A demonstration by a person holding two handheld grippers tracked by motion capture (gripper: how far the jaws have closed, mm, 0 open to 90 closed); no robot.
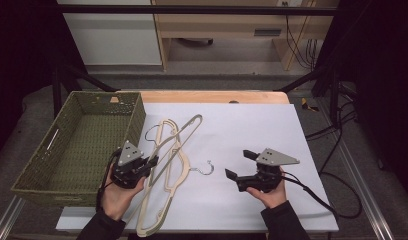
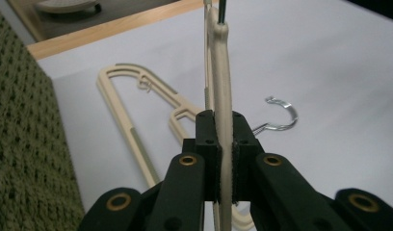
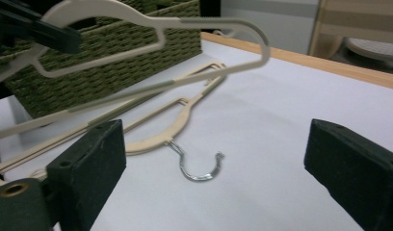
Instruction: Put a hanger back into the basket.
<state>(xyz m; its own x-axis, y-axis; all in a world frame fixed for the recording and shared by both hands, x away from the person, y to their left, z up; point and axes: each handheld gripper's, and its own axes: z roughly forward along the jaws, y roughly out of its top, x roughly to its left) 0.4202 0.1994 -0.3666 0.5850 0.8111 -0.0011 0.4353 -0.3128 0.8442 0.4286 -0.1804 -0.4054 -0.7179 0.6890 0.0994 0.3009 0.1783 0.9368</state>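
- On the white sheet (image 1: 252,135) covering the table, two cream hangers, one lifted, one lying flat.
- At the left, left gripper (image 1: 153,162) clamped tight on the raised hanger (image 1: 184,131), pads pressing both faces of its cream bar; in the left gripper view the bar (image 2: 222,96) running straight up between the closed jaws.
- Raised hanger tilted, its far loop up over the sheet near the basket's right wall, its long lower end trailing toward the near edge of the table by the left forearm.
- Seen from the right gripper view, same hanger (image 3: 151,29) hanging clear above the cloth, black jaws of the other gripper pinching it at the upper left.
- Flat hanger (image 1: 176,165) resting on the sheet beneath and beside the raised one, metal hook (image 1: 207,169) pointing right, toward the open gripper.
- Whether the two hangers touch where they cross: hard to tell, possibly just apart.
- At the right, right gripper (image 1: 238,164) spread wide, nothing between its pads, jaws aimed left at the hook but well short of it; in its own view the two black pads (image 3: 88,168) standing far apart with bare sheet and the hook (image 3: 199,166) between them.
- Left of the hangers, green woven basket (image 1: 32,175) standing on the table, its right wall close to the raised hanger's loop.
- Behind the sheet, a strip of wooden table edge (image 1: 212,96).
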